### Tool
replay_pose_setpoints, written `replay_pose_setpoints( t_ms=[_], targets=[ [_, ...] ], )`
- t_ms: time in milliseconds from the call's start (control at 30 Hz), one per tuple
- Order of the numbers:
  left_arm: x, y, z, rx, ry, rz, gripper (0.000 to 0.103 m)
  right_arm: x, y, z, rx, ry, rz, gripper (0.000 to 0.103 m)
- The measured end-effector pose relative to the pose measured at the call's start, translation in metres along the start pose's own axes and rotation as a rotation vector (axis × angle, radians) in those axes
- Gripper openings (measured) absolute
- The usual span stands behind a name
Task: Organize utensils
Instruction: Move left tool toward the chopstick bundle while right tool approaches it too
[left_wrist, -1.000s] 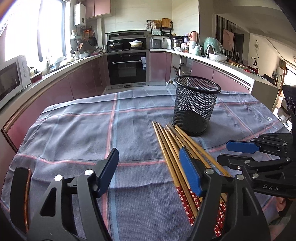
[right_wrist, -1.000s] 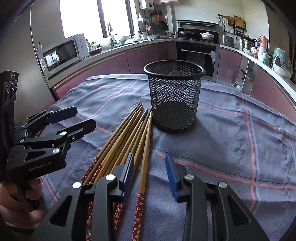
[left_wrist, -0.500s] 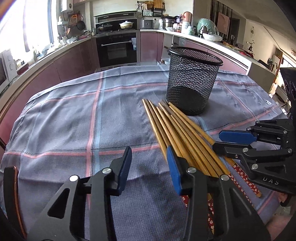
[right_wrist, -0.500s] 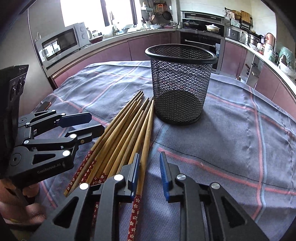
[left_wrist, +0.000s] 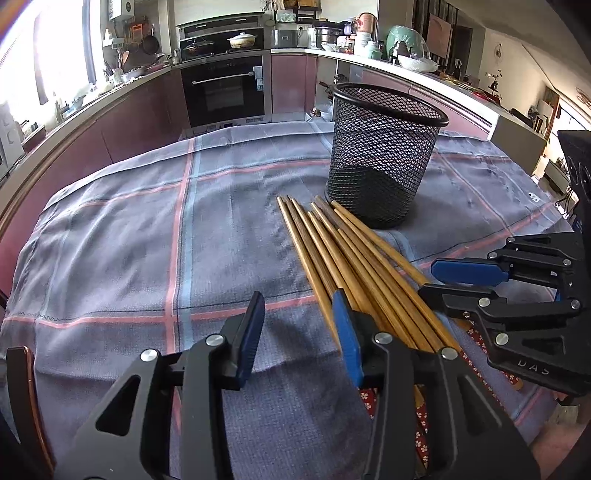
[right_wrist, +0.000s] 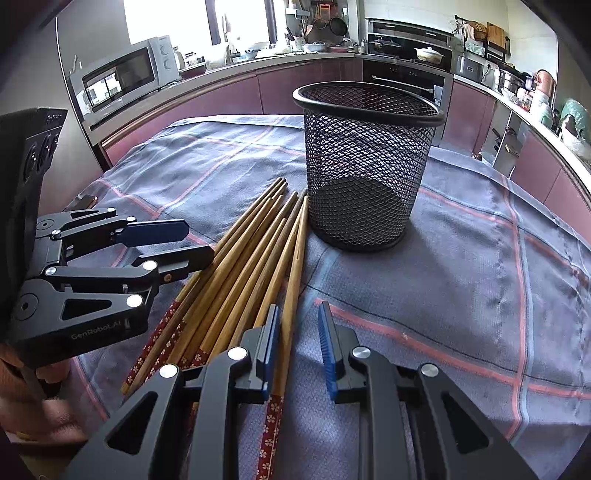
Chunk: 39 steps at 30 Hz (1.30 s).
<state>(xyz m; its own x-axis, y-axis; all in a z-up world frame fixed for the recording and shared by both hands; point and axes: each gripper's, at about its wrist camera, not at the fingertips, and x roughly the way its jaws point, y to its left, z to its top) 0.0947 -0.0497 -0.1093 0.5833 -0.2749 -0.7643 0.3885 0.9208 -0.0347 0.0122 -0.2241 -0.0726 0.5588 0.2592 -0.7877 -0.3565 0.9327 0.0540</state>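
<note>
Left wrist view is showing the left gripper (left_wrist: 299, 332) hovering over the checked cloth (left_wrist: 129, 236) on the tabletop, its fingers (left_wrist: 251, 332) standing apart with only cloth between them, the bundle of chopsticks (left_wrist: 351, 258) lying just beside its right-hand finger. Right wrist view is showing the right gripper (right_wrist: 299, 350) sitting low at the outer edge of the bundle, its fingers (right_wrist: 327, 350) parted with a narrow gap; one chopstick (right_wrist: 293, 266) is running along the left finger, and whether the pad is touching it cannot be told. Chopstick tips are pointing toward the black mesh basket (right_wrist: 369, 170), which is standing upright just beyond them, nearly touching the rightmost tip.
</note>
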Motion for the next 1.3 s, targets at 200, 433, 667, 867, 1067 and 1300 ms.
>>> replay_pose_setpoints(
  t_ms=[200,433,667,867,1067,1300],
  targets=[
    [0.0,0.002,0.003,0.012,0.014,0.013,0.031,0.001,0.0,0.0,-0.007,0.001,0.003,0.02],
    [0.001,0.02,-0.002,-0.021,0.041,-0.003,0.024,0.0,-0.001,0.0,-0.02,0.006,0.006,0.02],
    [0.001,0.012,0.006,-0.026,0.034,-0.057,0.028,0.0,-0.001,0.0,-0.021,0.009,0.006,0.02],
    [0.012,0.007,0.012,-0.018,0.062,-0.042,0.03,-0.001,-0.002,-0.001,-0.023,0.009,0.01,0.02],
    [0.014,0.009,0.011,-0.006,0.085,-0.027,0.024,-0.002,-0.004,-0.001,-0.027,0.011,0.017,0.02],
    [0.018,0.021,0.016,-0.031,0.104,-0.067,0.015,-0.001,-0.003,0.003,-0.057,0.021,0.013,0.018]
  ],
)
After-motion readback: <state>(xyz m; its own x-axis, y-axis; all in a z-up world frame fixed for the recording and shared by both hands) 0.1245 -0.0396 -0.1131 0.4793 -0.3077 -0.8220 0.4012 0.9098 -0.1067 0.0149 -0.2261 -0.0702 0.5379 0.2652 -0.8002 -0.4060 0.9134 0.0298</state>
